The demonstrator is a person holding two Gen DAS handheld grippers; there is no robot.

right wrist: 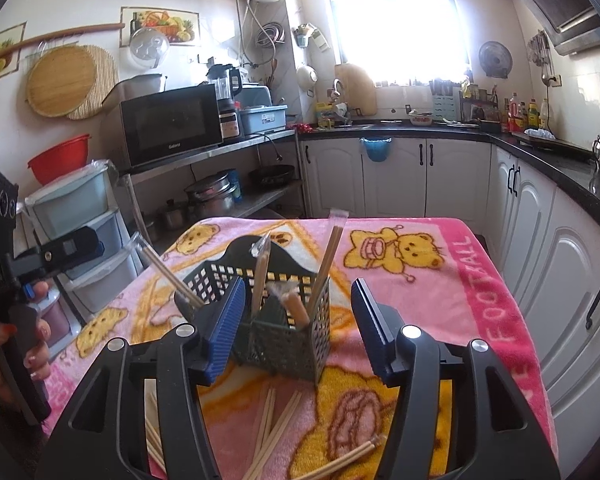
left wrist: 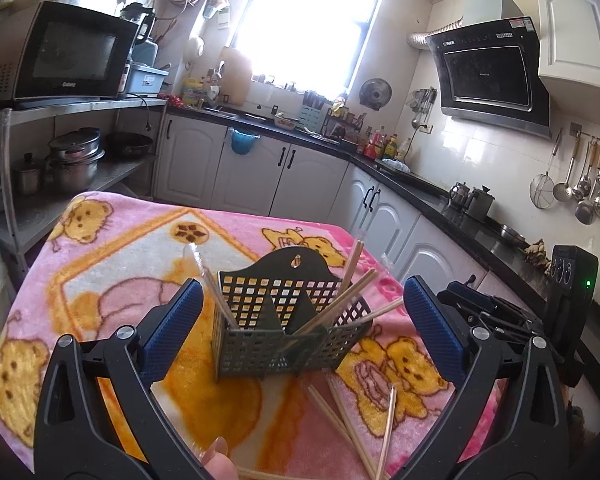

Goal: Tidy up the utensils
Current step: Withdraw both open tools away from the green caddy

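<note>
A dark green perforated utensil holder (left wrist: 284,320) stands upright on the pink bear blanket, with several wooden chopsticks (left wrist: 340,300) leaning out of its compartments. My left gripper (left wrist: 300,296) is wide open just in front of the holder, its blue pads on either side and clear of it. In the right wrist view the same holder (right wrist: 288,320) carries plastic-wrapped chopsticks (right wrist: 260,276). My right gripper (right wrist: 298,300) is open around the holder's near corner, and its pads press on nothing. More loose chopsticks (right wrist: 272,420) lie on the blanket below the grippers (left wrist: 340,416).
The blanket-covered table (right wrist: 460,300) ends at the far side and on the right. White cabinets under a black counter (right wrist: 560,168) run along the right. A metal shelf with a microwave (right wrist: 168,128) and pots, and plastic drawers (right wrist: 80,216), stand to the left. A hand (right wrist: 32,344) holds the other gripper's handle.
</note>
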